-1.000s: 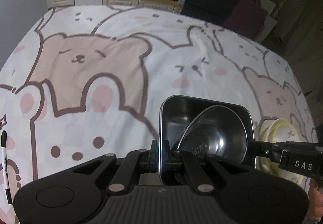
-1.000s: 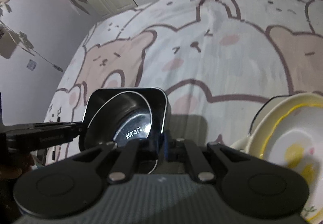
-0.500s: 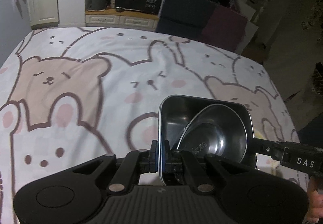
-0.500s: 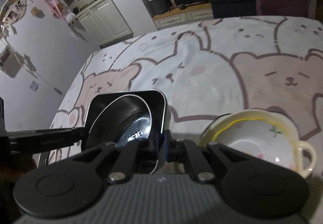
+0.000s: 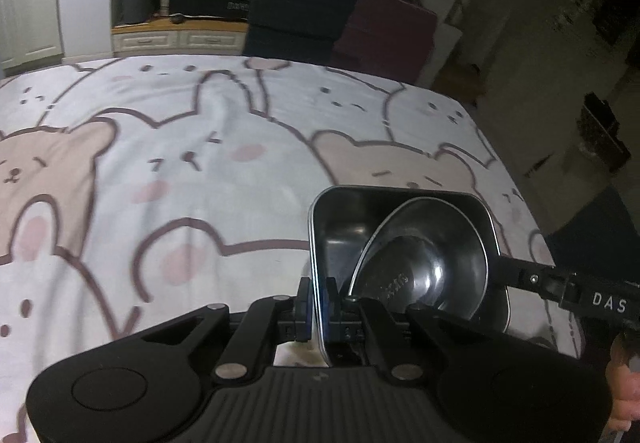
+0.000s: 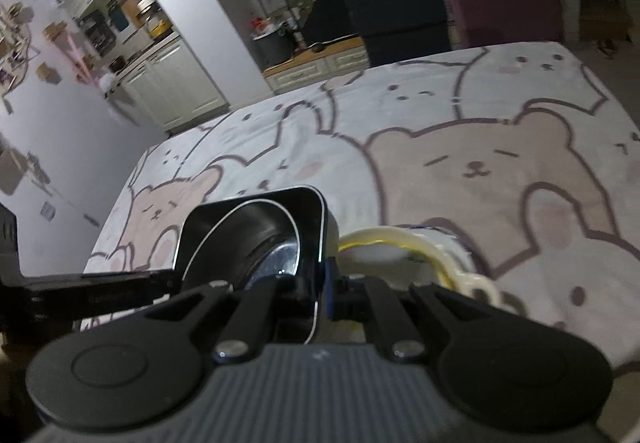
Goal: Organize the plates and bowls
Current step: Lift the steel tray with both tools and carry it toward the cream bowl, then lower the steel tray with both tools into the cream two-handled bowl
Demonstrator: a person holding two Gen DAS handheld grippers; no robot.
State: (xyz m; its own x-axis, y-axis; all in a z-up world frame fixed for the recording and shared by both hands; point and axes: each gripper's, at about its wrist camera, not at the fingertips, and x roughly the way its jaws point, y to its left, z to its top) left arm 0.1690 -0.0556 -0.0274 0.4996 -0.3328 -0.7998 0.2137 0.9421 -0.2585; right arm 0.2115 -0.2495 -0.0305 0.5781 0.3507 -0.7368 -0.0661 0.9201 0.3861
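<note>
A square steel tray point(image 5: 344, 227) with a round steel bowl point(image 5: 424, 271) tilted inside it is held in the air between both grippers. My left gripper point(image 5: 318, 297) is shut on the tray's left rim. My right gripper point(image 6: 322, 289) is shut on the tray's point(image 6: 312, 227) right rim; the bowl point(image 6: 260, 239) shows inside. The right gripper's arm shows in the left wrist view point(image 5: 560, 283). A cream ceramic bowl with a yellow line and a handle point(image 6: 424, 259) sits on the cloth just under and right of the tray.
The table carries a bear-and-rabbit cloth point(image 5: 200, 163). Its far edge faces dark chairs point(image 5: 304, 15) and a low cabinet point(image 5: 176, 37). A white wall and cupboards point(image 6: 168, 83) stand beyond the table's left side.
Both grippers have carried the tray and bowl up and to the right, over the cream bowl. The cream bowl now sits mostly hidden beneath the tray and right gripper.
</note>
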